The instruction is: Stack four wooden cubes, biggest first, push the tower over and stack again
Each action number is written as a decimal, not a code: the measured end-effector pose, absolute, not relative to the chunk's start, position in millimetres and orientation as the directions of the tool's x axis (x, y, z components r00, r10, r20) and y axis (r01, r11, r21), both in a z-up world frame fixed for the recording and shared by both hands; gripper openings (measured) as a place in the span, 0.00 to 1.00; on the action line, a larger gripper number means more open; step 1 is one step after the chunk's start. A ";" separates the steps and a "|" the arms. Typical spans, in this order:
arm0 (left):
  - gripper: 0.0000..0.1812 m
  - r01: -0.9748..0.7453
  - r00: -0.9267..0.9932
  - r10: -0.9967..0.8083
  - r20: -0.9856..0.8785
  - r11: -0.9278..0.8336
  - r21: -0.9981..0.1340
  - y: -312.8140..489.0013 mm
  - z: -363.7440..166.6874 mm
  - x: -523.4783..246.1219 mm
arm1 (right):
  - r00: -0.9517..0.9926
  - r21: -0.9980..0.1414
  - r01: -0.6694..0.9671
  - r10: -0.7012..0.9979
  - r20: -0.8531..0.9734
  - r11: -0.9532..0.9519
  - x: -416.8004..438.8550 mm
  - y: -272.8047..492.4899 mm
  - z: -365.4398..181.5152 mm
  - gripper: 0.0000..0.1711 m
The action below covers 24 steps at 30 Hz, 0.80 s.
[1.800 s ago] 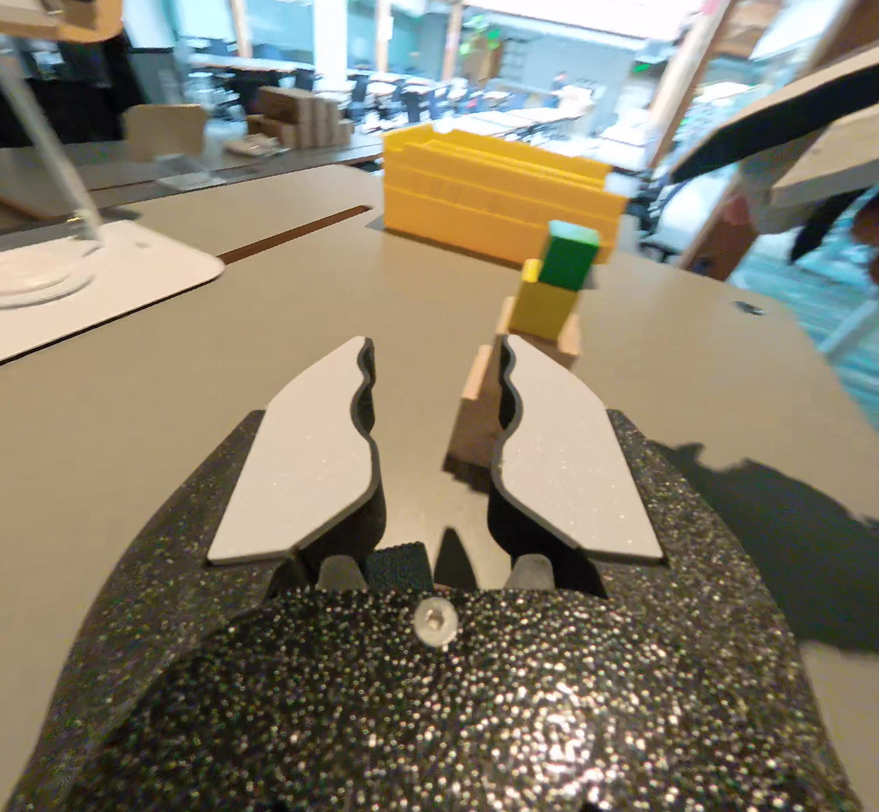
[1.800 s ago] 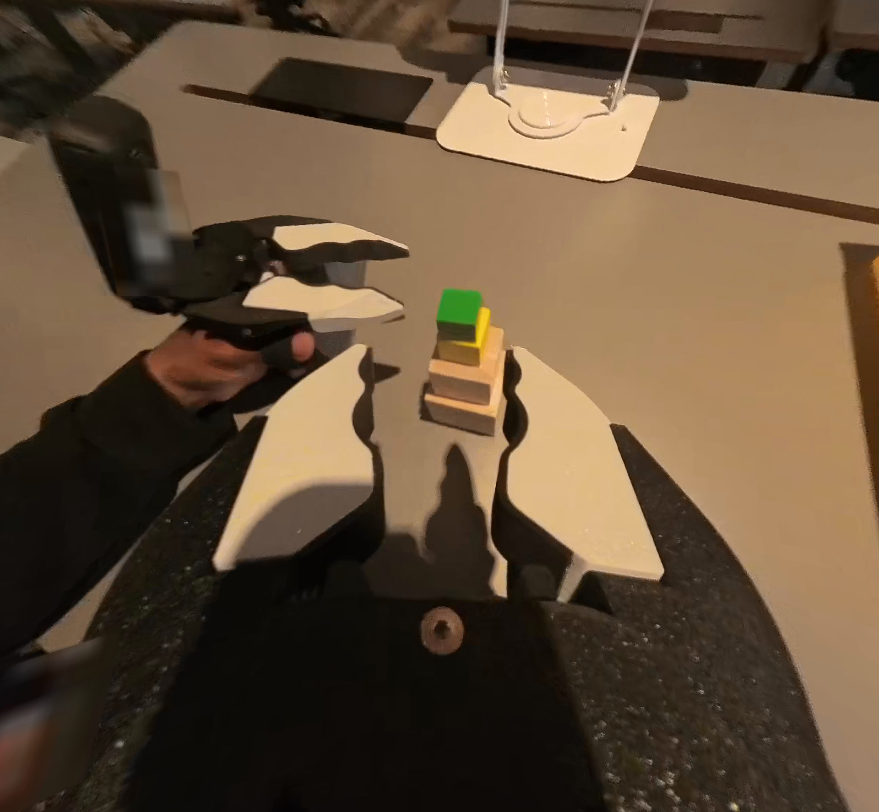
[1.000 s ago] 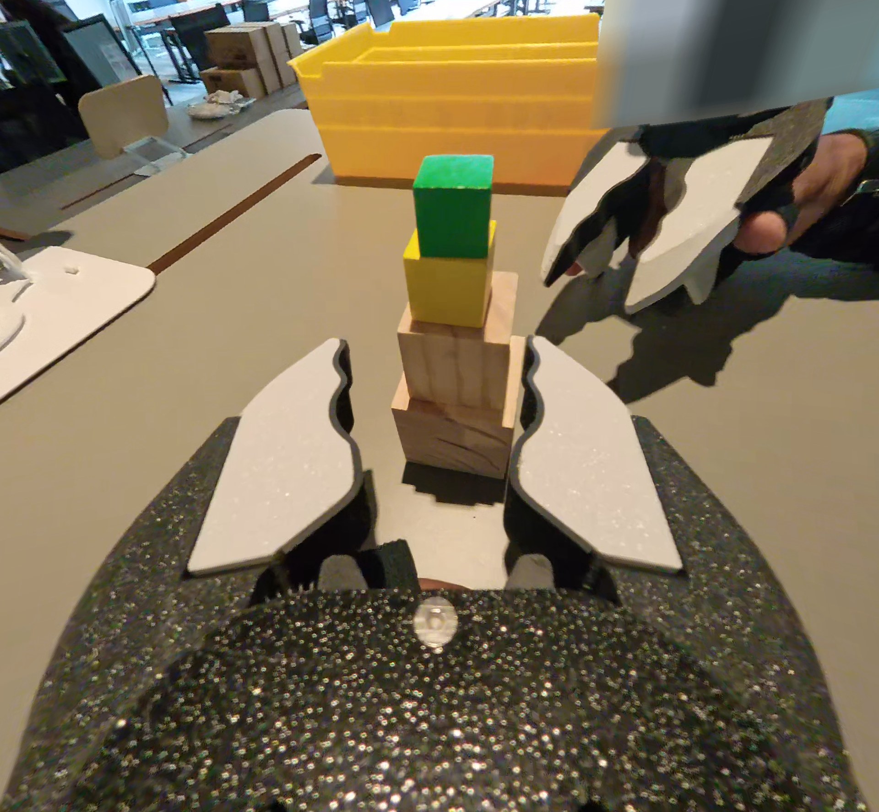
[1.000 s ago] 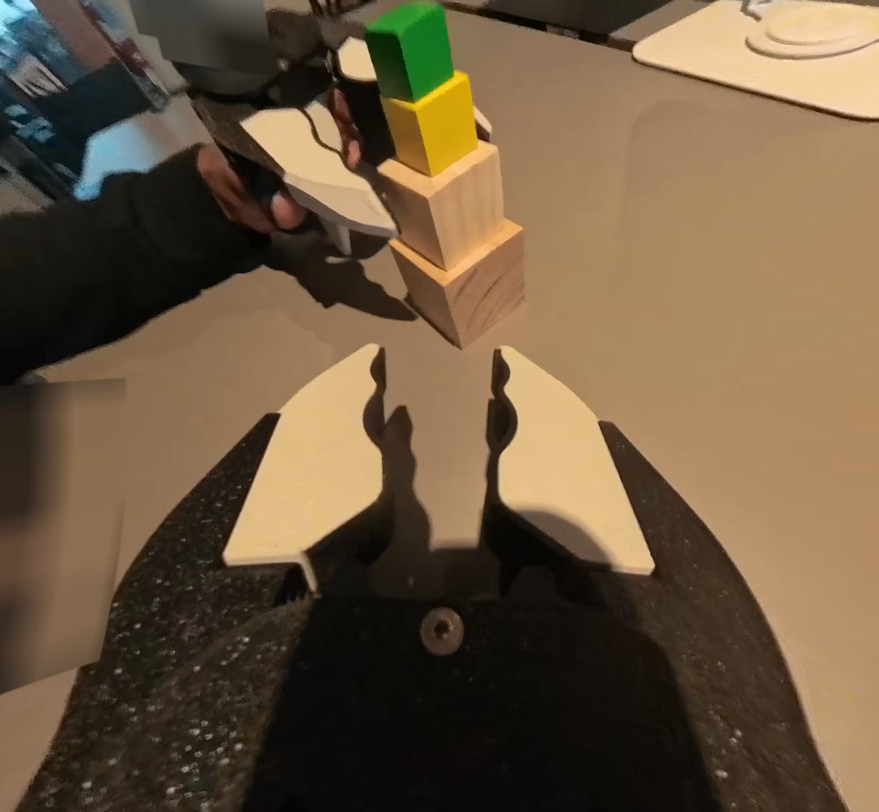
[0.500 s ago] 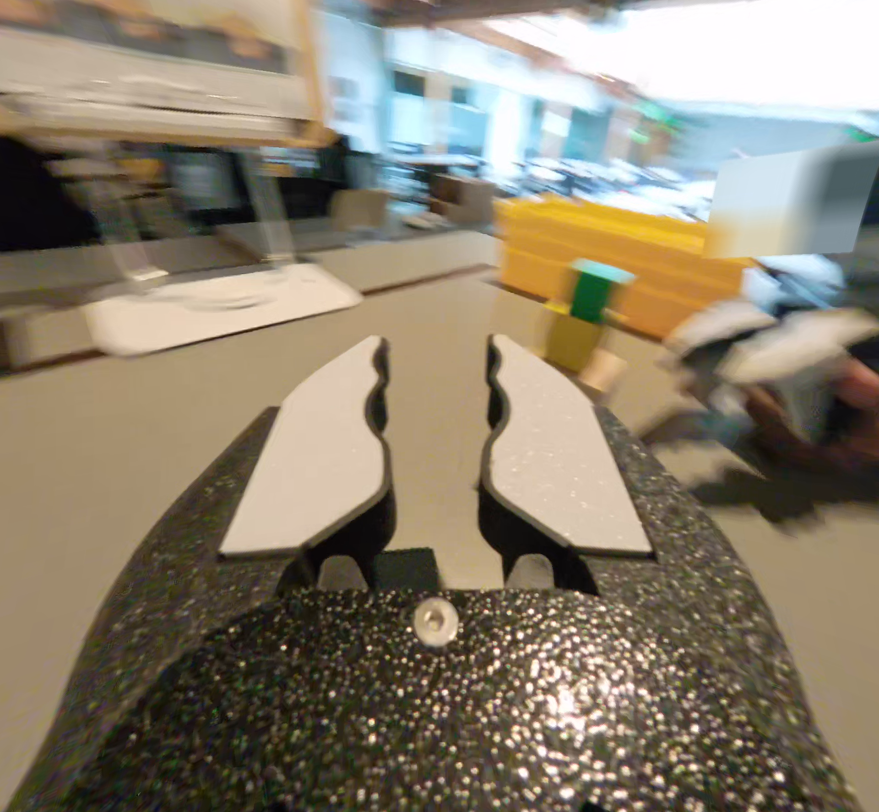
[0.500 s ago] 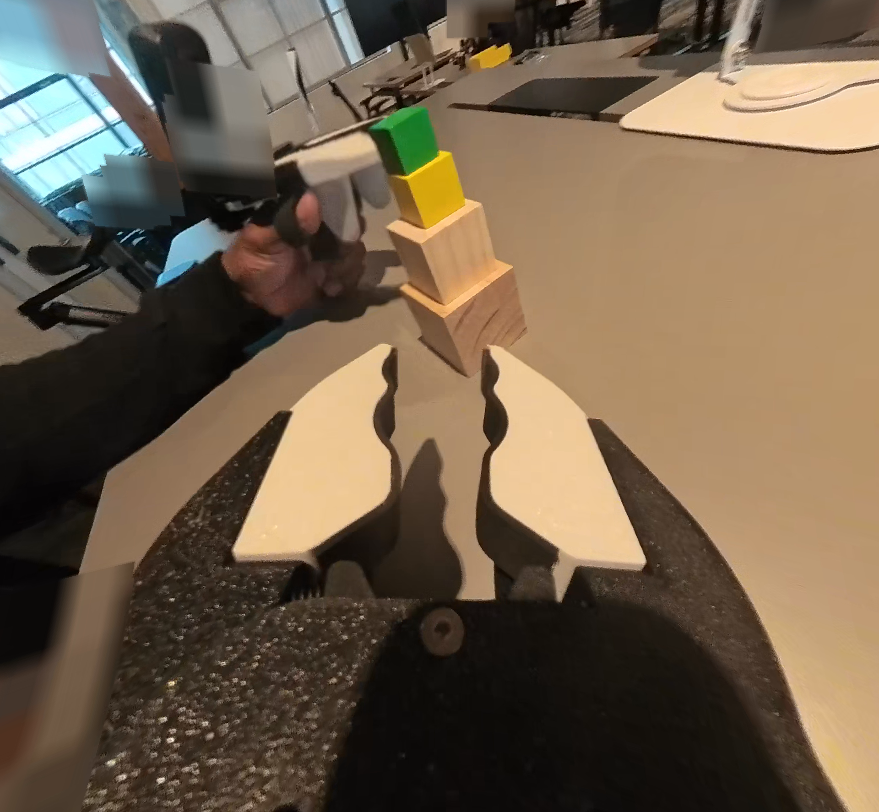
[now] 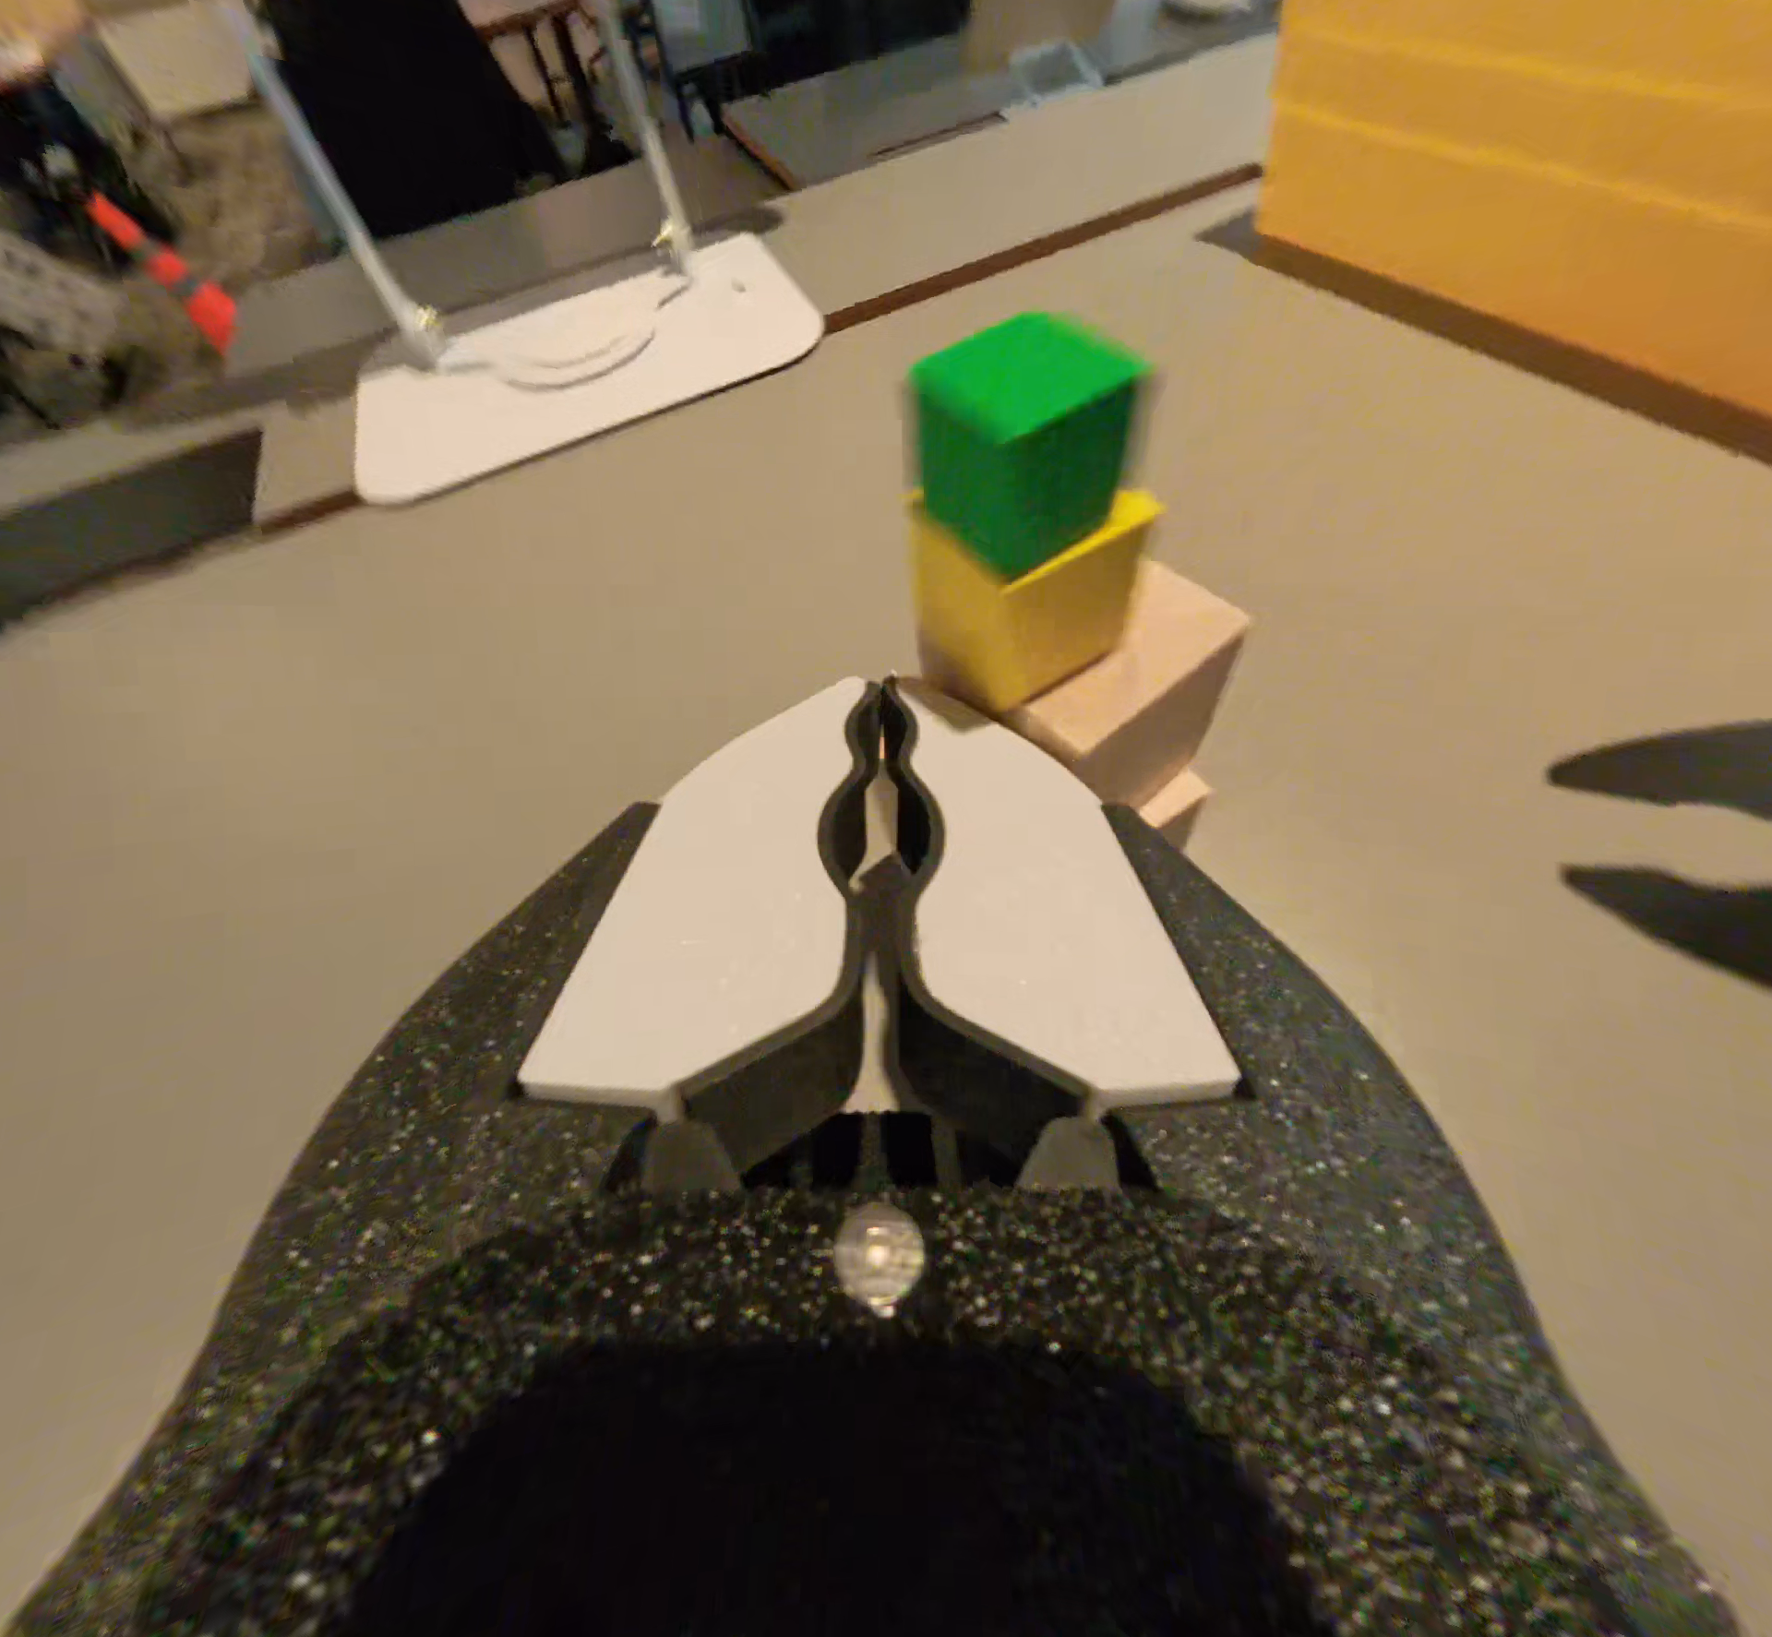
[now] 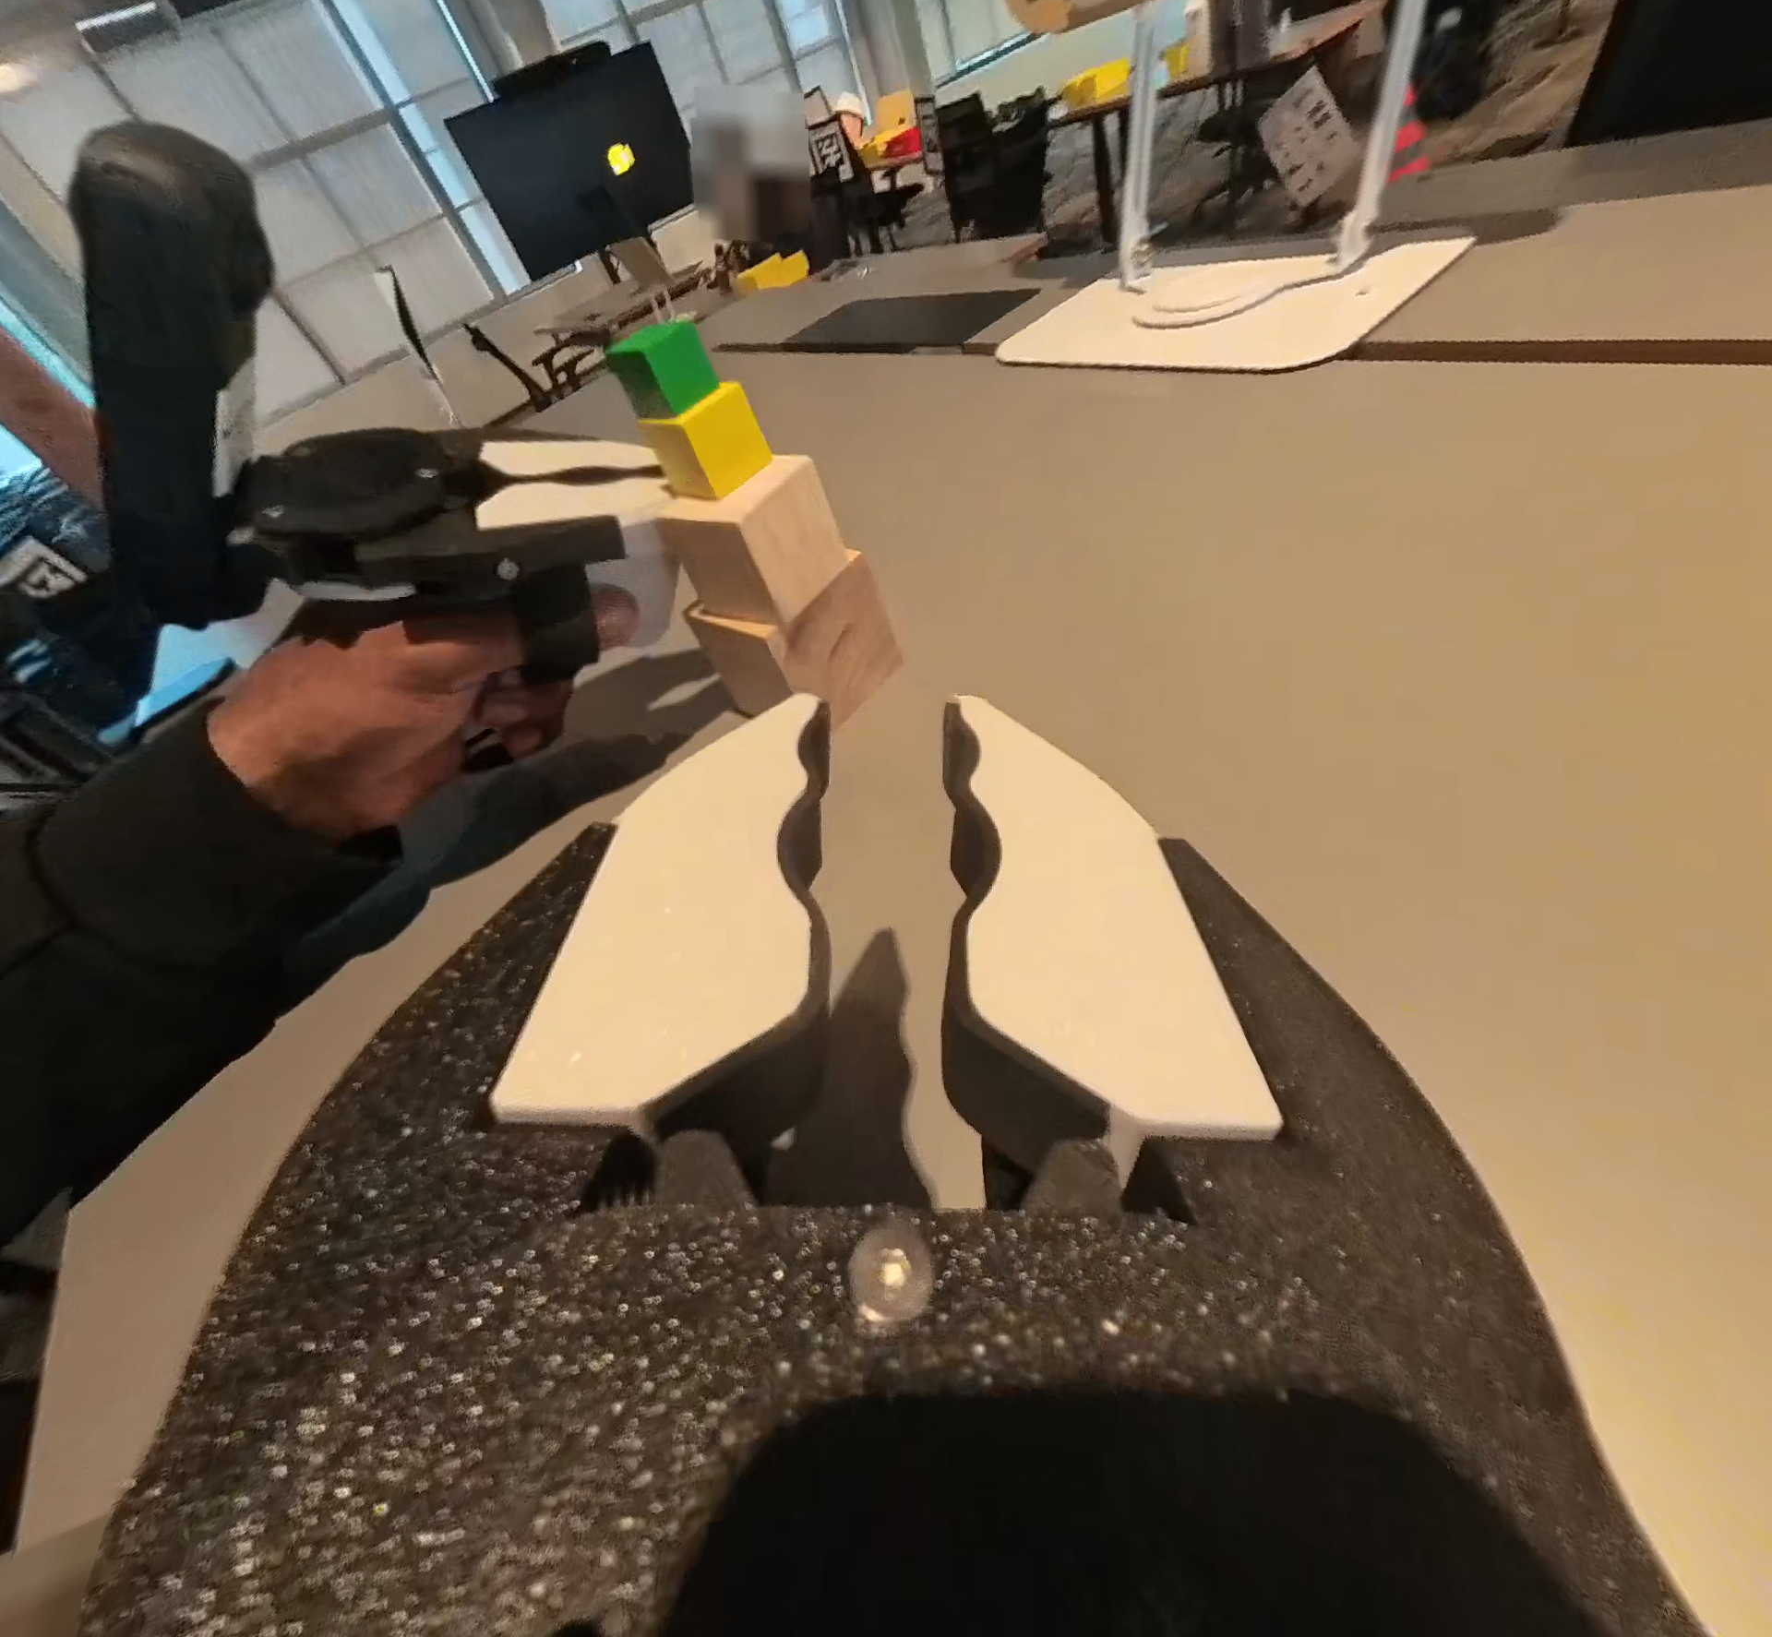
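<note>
A tower of four cubes stands on the grey table (image 7: 479, 728): a large plain wood cube (image 8: 825, 642) at the bottom, a smaller wood cube (image 7: 1141, 690) on it, then a yellow cube (image 7: 1026, 603), then a green cube (image 7: 1026, 431) on top. My left gripper (image 7: 882, 692) is shut and empty, its tips at the tower's left side, level with the yellow cube's base. In the right wrist view the left gripper (image 8: 633, 479) points at the tower from the left. My right gripper (image 8: 882, 709) is open and empty, just in front of the bottom cube.
A yellow bin (image 7: 1534, 134) stands at the far right in the left wrist view. A white stand base (image 7: 575, 383) with metal legs sits behind the tower; it also shows in the right wrist view (image 8: 1237, 316). A black mat (image 8: 920, 316) lies farther back. The tips of one gripper are about 15 centimeters away from the tips of the other. The right gripper is farther from the white stand base (image 7: 575, 383), some 40 centimeters, than the left, some 30 centimeters. It turns up in the right wrist view (image 8: 1159, 325) as well.
My left gripper has shut and swung around to the tower's left side at the yellow cube's level. My right gripper has stayed low in front of the bottom cube. The tower still stands.
</note>
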<state>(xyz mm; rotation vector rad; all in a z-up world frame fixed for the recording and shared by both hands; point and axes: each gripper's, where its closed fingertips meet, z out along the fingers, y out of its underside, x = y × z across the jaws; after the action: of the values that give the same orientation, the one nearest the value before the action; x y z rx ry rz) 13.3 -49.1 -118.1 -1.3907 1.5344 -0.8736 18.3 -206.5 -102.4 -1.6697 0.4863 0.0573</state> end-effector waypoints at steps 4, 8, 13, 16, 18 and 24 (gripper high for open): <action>0.00 -0.387 -0.167 -0.939 -0.302 0.344 -0.855 -103.4 -108.3 22.9 | 0.890 -0.937 -0.349 -0.308 -0.335 0.012 22.8 -237.3 -93.2 0.13; 0.00 -0.425 -0.273 -0.866 -0.419 0.499 -0.755 -154.8 -114.6 28.6 | 0.874 -0.939 -0.335 -0.346 -0.340 0.076 26.5 -260.8 -86.6 0.11; 0.00 -0.378 -0.278 -0.875 -0.397 0.479 -0.792 -183.9 -114.7 6.6 | 0.839 -0.952 -0.305 -0.461 -0.288 0.040 35.6 -284.2 -93.9 0.11; 0.04 -0.331 -0.260 -0.921 -0.291 0.368 -0.869 -177.4 -113.9 -8.2 | 0.828 -0.960 -0.278 -0.500 -0.255 0.029 36.7 -297.0 -94.9 0.12; 0.07 -0.320 -0.216 -0.949 -0.231 0.292 -0.901 -160.4 -115.7 -15.1 | 0.831 -0.962 -0.270 -0.498 -0.247 0.028 35.5 -299.5 -94.3 0.12; 0.13 -0.298 -0.055 -0.997 -0.055 0.069 -0.952 -83.5 -116.7 -31.9 | 0.844 -0.960 -0.280 -0.482 -0.235 -0.022 33.5 -292.7 -99.7 0.13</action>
<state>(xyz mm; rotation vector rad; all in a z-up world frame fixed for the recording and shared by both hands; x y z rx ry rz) -31.9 -83.5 -116.7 -1.3582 1.4944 -1.0356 33.5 -292.7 -99.7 -1.6168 0.6099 -0.1779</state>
